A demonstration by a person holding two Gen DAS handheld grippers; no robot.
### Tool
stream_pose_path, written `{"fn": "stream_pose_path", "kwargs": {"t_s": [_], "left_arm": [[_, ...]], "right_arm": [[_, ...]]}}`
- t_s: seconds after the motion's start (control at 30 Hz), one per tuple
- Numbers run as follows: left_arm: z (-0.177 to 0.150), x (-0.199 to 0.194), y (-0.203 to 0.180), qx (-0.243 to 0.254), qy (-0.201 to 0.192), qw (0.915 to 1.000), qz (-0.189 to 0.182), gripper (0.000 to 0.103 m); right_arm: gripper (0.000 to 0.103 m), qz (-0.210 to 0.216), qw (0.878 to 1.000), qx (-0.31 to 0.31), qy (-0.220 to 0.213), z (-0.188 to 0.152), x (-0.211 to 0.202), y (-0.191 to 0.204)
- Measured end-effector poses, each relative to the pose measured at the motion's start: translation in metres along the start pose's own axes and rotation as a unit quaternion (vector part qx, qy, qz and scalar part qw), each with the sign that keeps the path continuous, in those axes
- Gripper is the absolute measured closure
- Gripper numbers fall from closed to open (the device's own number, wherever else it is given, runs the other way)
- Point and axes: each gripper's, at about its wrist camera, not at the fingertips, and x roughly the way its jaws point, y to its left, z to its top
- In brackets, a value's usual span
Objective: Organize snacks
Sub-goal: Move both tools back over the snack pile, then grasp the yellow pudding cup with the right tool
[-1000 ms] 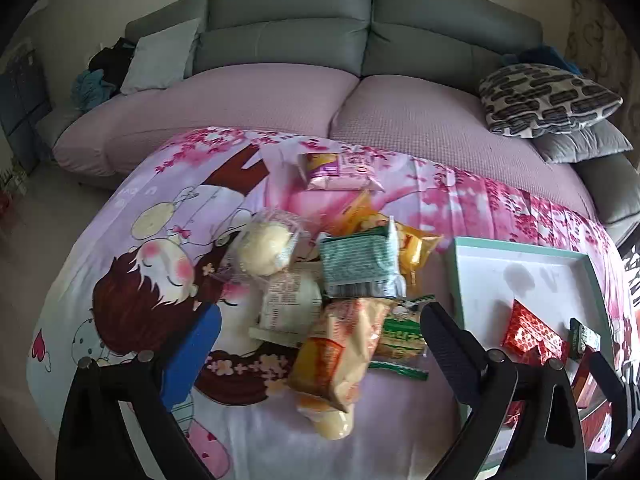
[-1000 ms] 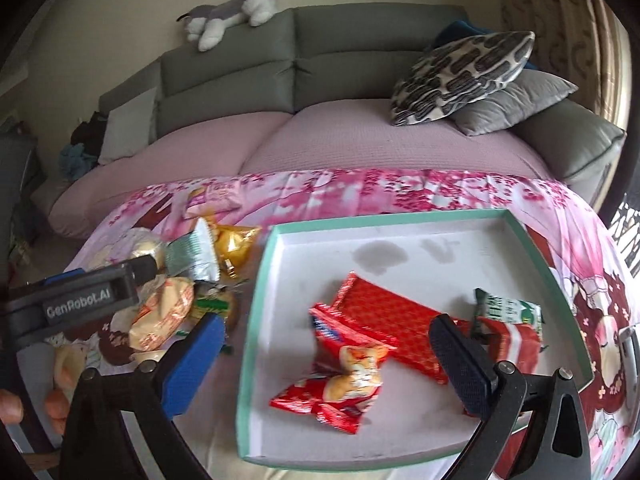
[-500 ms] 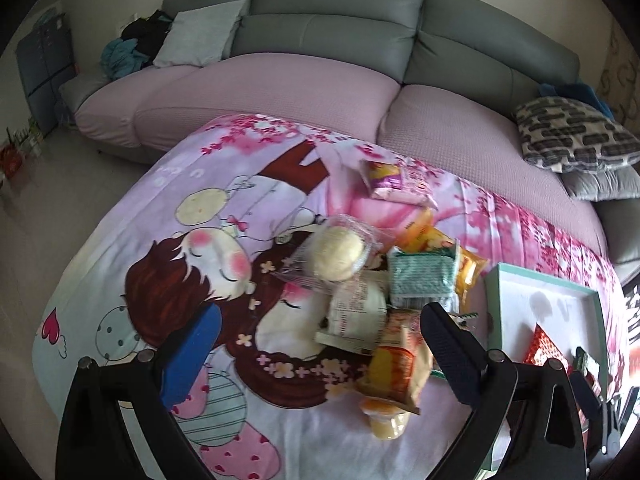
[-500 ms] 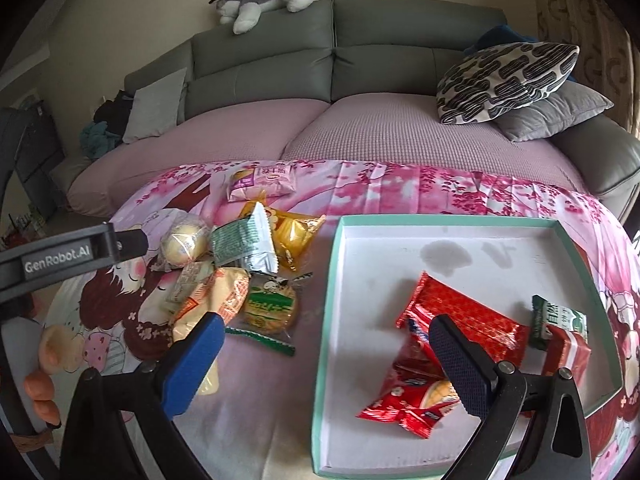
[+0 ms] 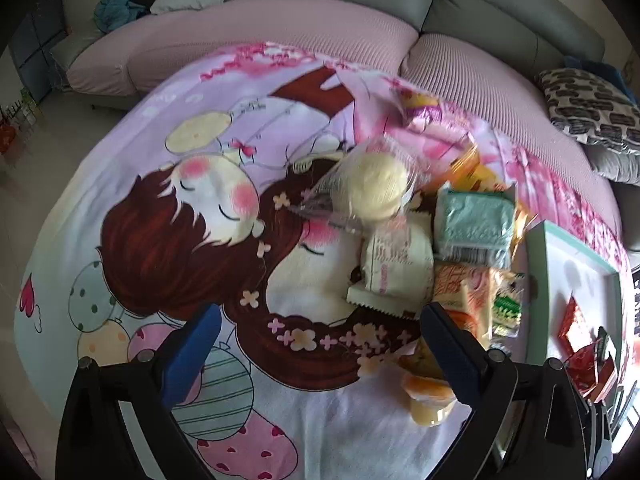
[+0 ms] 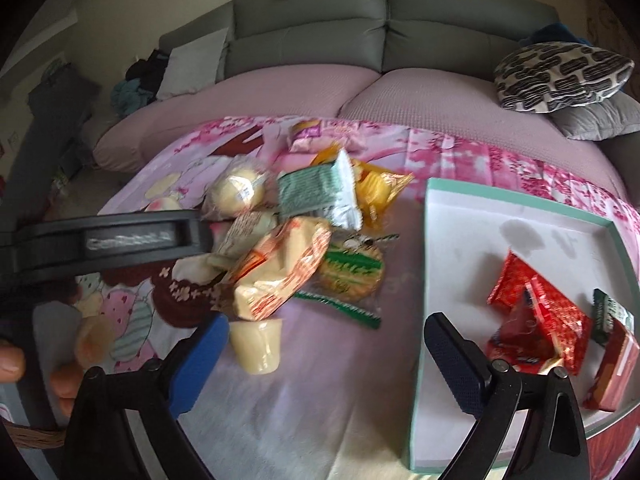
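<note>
Basically both grippers hang over a cartoon-print cloth (image 5: 168,184) spread in front of a grey-and-pink sofa (image 6: 360,48). Left gripper (image 5: 320,344) has its jaws spread wide with nothing between them, only printed cloth showing in the gap; its right finger overlaps the near edge of the snack pile (image 5: 424,240). Right gripper (image 6: 324,352) is wide too but its jaws are closing, with no snack between the pads, just bare cloth. Pile sits left of the tray: a round bun in clear wrap (image 6: 238,194), a mint-green packet (image 6: 316,194), a yellow bag (image 6: 380,192) behind it, an orange-and-cream pack (image 6: 280,272) lying on top, a green-striped cookie pack (image 6: 352,270) beside that, and a pale jelly cup (image 6: 258,344) just by the right gripper's blue finger. A pink packet (image 6: 306,134) lies apart, nearer the sofa. White tray with teal rim (image 6: 520,210) holds red wrappers (image 6: 540,312) and a small dark-green packet (image 6: 610,316) in its near right corner (rest of the tray floor bare, stained). Fingers of the person's hand (image 6: 12,360) show at the left edge under the left gripper's black body. Frames are motion-blurred, labels unreadable.
</note>
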Motion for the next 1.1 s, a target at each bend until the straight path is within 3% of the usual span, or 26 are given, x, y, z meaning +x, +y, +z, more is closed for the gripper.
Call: {"fn": "stream_pose_path", "kwargs": {"t_s": [0.13, 0.77, 1.1], "left_arm": [[0.0, 0.002, 0.002, -0.002, 0.005, 0.9999, 0.009, 0.003], [0.002, 0.01, 0.004, -0.006, 0.018, 0.9998, -0.011, 0.003], [0.002, 0.004, 0.004, -0.006, 0.009, 0.9997, -0.021, 0.003]], "right_arm": [[0.009, 0.011, 1.0, -0.013, 0.013, -0.004, 0.008, 0.011], [0.053, 0.043, 0.998, -0.016, 0.038, -0.011, 0.049, 0.032], [0.057, 0.031, 0.999, -0.005, 0.038, -0.009, 0.044, 0.024]]}}
